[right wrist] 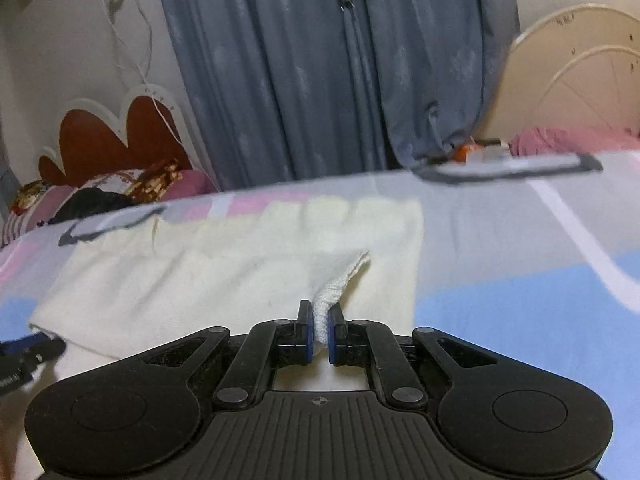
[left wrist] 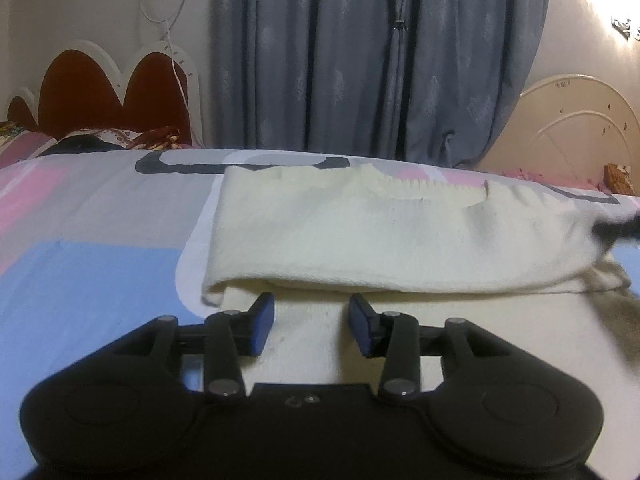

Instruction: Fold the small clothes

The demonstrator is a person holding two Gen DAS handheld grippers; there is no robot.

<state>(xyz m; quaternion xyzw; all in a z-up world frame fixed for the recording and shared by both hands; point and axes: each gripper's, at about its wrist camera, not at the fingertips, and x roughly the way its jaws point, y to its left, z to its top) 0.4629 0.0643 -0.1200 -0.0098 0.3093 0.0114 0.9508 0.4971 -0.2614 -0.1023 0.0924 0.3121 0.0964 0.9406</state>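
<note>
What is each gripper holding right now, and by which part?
The right gripper is shut on a pinched-up bunch of the cream garment near its right edge. The left gripper is open above the cloth, holding nothing.

We're in a bedroom: patterned bedspread (left wrist: 100,216), scalloped headboard (left wrist: 120,84), blue curtains (left wrist: 360,60) drawn behind.

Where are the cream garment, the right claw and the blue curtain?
cream garment (left wrist: 360,232): left wrist view, folded top layer.
right claw (right wrist: 319,332): right wrist view, between fingertips pinching cloth.
blue curtain (left wrist: 340,60): left wrist view, middle folds.
</note>
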